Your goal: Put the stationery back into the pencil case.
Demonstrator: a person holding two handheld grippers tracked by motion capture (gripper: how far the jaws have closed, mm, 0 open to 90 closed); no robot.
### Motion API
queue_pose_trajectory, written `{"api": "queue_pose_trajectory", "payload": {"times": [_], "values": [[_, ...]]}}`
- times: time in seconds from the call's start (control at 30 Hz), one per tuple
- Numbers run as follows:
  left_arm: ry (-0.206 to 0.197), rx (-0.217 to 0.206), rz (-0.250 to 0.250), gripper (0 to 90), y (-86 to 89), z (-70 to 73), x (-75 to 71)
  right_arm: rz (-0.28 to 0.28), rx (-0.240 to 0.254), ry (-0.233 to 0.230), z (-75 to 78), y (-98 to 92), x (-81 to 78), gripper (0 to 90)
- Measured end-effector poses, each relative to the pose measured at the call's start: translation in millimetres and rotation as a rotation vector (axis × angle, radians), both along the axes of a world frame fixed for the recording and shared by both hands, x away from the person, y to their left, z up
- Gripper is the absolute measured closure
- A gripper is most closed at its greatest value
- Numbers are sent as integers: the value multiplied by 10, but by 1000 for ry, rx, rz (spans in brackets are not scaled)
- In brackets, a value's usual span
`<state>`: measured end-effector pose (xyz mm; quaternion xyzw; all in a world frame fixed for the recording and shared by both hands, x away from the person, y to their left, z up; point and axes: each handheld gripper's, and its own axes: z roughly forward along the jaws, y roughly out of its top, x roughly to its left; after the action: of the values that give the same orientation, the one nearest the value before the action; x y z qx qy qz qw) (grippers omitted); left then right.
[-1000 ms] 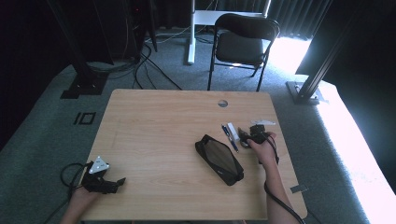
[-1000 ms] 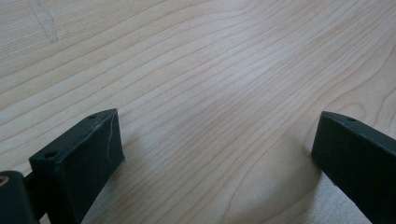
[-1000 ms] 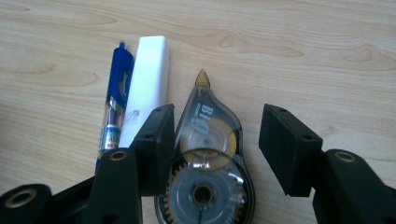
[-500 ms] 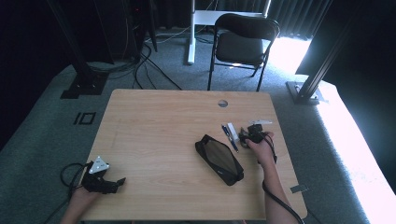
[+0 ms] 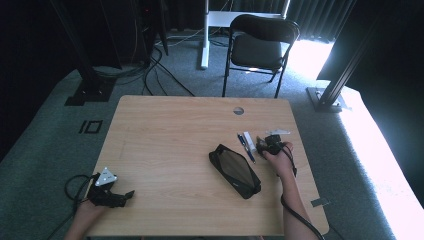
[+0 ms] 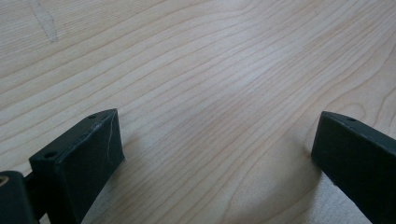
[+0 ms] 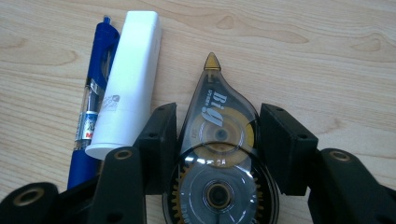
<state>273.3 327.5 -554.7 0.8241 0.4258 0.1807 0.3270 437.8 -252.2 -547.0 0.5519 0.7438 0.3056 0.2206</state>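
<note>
Correction-tape dispenser [image 7: 219, 154] on table [image 5: 175, 140] right side, clamped in right gripper [image 7: 217, 140] beside white stick [image 7: 126, 79] and blue pen [image 7: 95, 93]: lift straight, left gripper [image 6: 215, 154] agape.

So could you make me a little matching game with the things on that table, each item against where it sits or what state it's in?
Things:
1. correction tape
2. blue pen
3. black pencil case
4. left gripper

Places or states:
A. lying by the white eraser
B. between the right gripper's fingers
C. open, over bare wood
D. in the middle of the table, left of the pen

Pairs: 1-B, 2-A, 3-D, 4-C
</note>
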Motion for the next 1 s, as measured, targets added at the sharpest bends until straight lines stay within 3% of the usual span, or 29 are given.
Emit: {"api": "queue_pose_trajectory", "payload": {"times": [0.23, 0.57, 1.0], "values": [[0, 0, 0, 22, 0, 0, 0, -17, 46, 13, 13, -60, -4, 492], [0, 1, -1, 22, 1, 0, 1, -32, 66, 40, 139, -145, -52, 495], [0, 0, 0, 22, 0, 0, 0, -20, 56, 0, 419, -160, -202, 498]]}}
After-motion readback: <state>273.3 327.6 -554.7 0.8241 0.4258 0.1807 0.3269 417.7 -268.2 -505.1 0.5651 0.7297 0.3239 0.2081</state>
